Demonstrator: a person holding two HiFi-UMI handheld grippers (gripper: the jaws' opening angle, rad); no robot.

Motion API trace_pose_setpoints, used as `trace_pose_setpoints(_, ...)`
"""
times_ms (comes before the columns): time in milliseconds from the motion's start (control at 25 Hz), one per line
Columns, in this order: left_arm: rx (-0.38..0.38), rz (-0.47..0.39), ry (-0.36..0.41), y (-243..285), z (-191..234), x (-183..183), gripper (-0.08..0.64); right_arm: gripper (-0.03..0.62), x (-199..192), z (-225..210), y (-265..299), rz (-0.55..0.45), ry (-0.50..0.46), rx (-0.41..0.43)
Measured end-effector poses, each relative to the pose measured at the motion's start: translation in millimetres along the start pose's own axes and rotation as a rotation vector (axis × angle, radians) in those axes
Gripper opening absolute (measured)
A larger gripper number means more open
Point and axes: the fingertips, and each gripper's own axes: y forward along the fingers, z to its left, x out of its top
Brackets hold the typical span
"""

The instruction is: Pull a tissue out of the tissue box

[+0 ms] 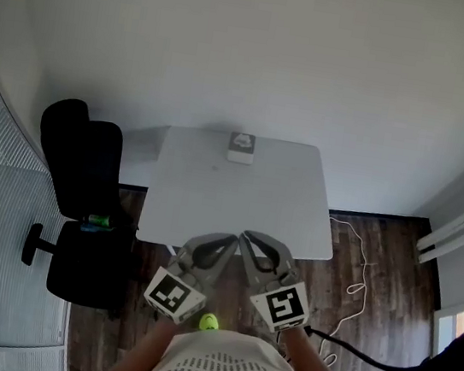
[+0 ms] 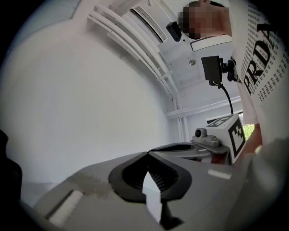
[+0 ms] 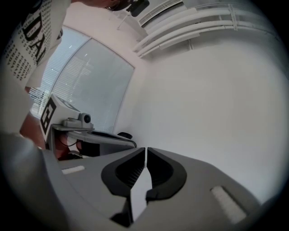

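Both the grey left gripper (image 1: 229, 242) and right gripper (image 1: 247, 238) hung pressed together, empty, before the white rectangular desk's (image 1: 237, 211) near edge. This seemed the approach stage; next, reach the small white tissue box (image 1: 241, 146) at its far edge.

High and low
Head view looks steeply down at the surface (image 1: 239, 199); both gripper views face the wall (image 2: 81, 108), sharing left tongs (image 2: 147, 154) and right tongs (image 3: 146, 149).

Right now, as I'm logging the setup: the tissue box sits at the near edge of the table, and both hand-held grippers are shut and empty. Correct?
No. The head view shows the tissue box at the far edge of the table, not the near one. The left hand-held gripper and right hand-held gripper are shut and empty.
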Motion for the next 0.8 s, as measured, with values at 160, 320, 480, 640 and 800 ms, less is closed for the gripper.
trace_pose_setpoints(160, -0.004, 0.007, -0.007, 3.4, 15.6, -1.0, -0.008, 0.008, 0.5, -2.5, 13.7, 0.006, -0.001, -0.003)
trace_pose_setpoints(320, -0.015, 0.021, -0.017, 13.2, 25.9, -4.5, -0.008, 0.008, -2.7, -13.0, 24.2, 0.013, 0.003, -0.011)
trace_pose_setpoints(480, -0.01, 0.026, -0.001, 23.9, 37.2, -7.6, -0.008, 0.008, -7.6, -23.1, 35.4, 0.012, 0.008, -0.011)
trace_pose_setpoints(640, -0.008, 0.066, 0.067, 40.9, 60.9, -23.8, -0.008, 0.008, -14.5, -43.1, 56.2, 0.01, 0.014, 0.009)
trace_pose_setpoints(800, 0.031, 0.052, -0.005, 66.1, 79.6, -17.0, -0.008, 0.008, -21.9, -64.7, 76.8, 0.014, 0.019, 0.034)
